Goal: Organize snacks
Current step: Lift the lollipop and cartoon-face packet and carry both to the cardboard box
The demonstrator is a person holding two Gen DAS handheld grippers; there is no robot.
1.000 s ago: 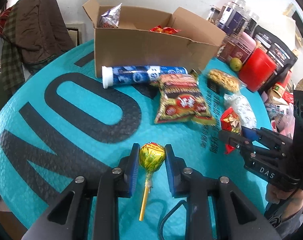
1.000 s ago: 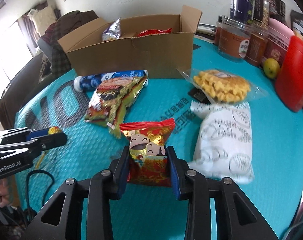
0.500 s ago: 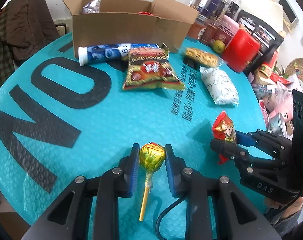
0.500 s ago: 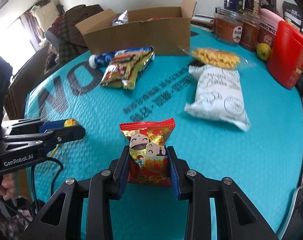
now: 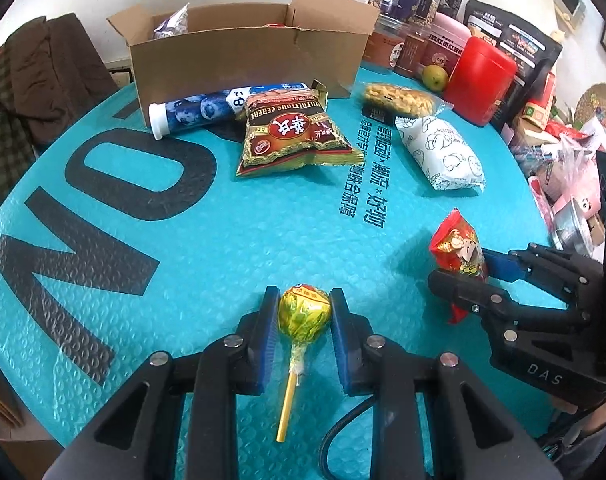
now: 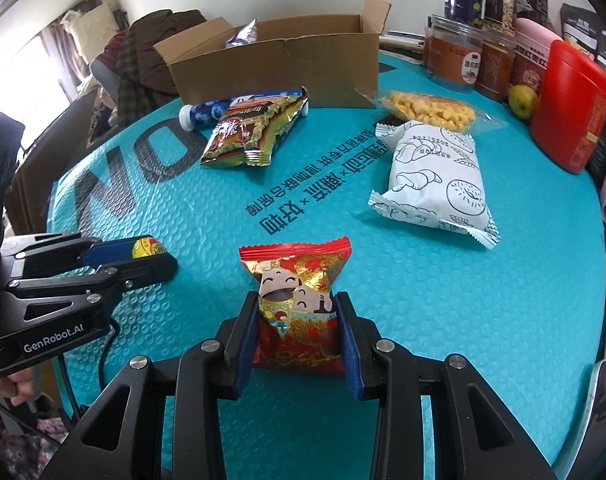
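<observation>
My left gripper point(image 5: 303, 314) is shut on a yellow-wrapped lollipop point(image 5: 303, 316), its yellow stick pointing back toward the camera. My right gripper point(image 6: 297, 320) is shut on a small red and gold snack packet point(image 6: 299, 304) with cartoon faces. Each gripper shows in the other's view: the right one point(image 5: 459, 270) with the red packet point(image 5: 457, 246), the left one point(image 6: 159, 258) with the lollipop point(image 6: 147, 248). An open cardboard box point(image 5: 247, 56) stands at the far side of the teal table point(image 5: 223, 240); a silver packet point(image 5: 171, 28) pokes out of it.
In front of the box lie a blue tube point(image 5: 199, 110), a gold cereal bag point(image 5: 291, 132), a clear bag of yellow puffs point(image 5: 399, 98) and a white pastry bag point(image 5: 439, 152). Jars, a red canister point(image 5: 481, 78) and a green fruit point(image 5: 435, 76) crowd the far right.
Both grippers have drawn back from the box toward the near side of the table, each still holding its snack. The box and loose snacks now look farther off.
</observation>
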